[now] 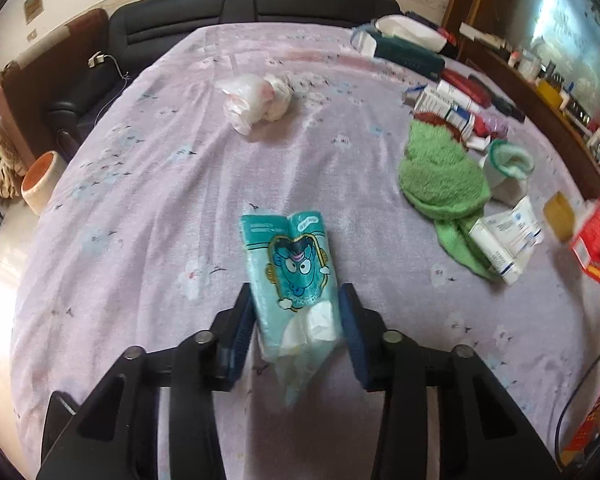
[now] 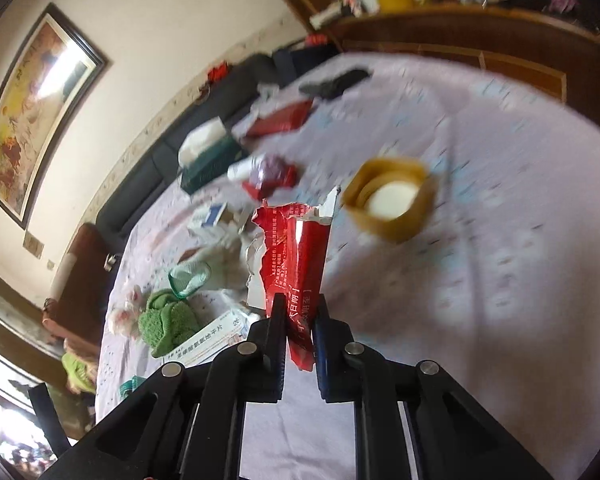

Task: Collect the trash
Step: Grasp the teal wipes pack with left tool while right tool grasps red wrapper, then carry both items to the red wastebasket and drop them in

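On the lilac floral bedsheet (image 1: 148,184), your left gripper (image 1: 296,312) pinched the teal tissue packet (image 1: 290,276), your right gripper (image 2: 298,320) clamped the torn red wrapper (image 2: 296,256); next, a bin was needed.

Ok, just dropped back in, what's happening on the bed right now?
A person is clearing trash off the bed with a hand-held gripper in each hand. The left hand-held gripper straddles a teal tissue pack lying on the purple sheet, its fingers at the pack's sides. The right hand-held gripper is shut on a torn red wrapper, next to a yellow lid. A green towel, medicine boxes and a crumpled plastic bag are scattered on the bed.
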The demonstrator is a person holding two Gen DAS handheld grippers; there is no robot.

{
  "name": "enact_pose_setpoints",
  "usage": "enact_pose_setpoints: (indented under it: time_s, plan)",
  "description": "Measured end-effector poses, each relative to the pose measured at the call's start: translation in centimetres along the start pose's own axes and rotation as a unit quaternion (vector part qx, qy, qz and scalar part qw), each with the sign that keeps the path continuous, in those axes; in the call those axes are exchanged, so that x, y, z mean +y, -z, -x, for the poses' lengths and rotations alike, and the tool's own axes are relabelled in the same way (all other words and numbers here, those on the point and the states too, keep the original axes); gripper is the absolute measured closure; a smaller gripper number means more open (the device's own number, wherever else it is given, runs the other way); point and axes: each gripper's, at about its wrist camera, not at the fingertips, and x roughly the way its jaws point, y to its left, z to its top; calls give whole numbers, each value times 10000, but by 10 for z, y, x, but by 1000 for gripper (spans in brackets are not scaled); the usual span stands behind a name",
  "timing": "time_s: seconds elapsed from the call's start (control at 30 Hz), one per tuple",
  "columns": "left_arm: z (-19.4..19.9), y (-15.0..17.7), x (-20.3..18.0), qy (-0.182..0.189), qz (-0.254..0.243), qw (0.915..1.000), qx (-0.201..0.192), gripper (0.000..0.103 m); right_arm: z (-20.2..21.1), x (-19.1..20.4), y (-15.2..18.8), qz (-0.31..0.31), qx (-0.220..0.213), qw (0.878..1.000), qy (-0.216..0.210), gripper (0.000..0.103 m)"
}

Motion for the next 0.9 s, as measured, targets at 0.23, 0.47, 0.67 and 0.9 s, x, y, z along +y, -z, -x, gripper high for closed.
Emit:
enact_pose_setpoints:
  time_s: [0.23, 0.47, 0.67, 0.9]
  plan:
    - [36, 12, -7, 356, 49, 9989, -306, 74, 73, -8, 6, 99, -655, 9978, -99, 91]
    - [95, 25, -43, 905, -221, 9930, -730, 74, 139, -8, 20, 177, -1141, 9926, -363, 91]
    - [156, 38, -91, 1532, -745, 9787, -1142, 74, 195, -11, 30, 306, -1612, 9850, -541, 91]
    - [217, 52, -146, 2307, -1357, 9523, -1466, 74, 263, -9, 46, 497, -2226, 9722, -531, 91]
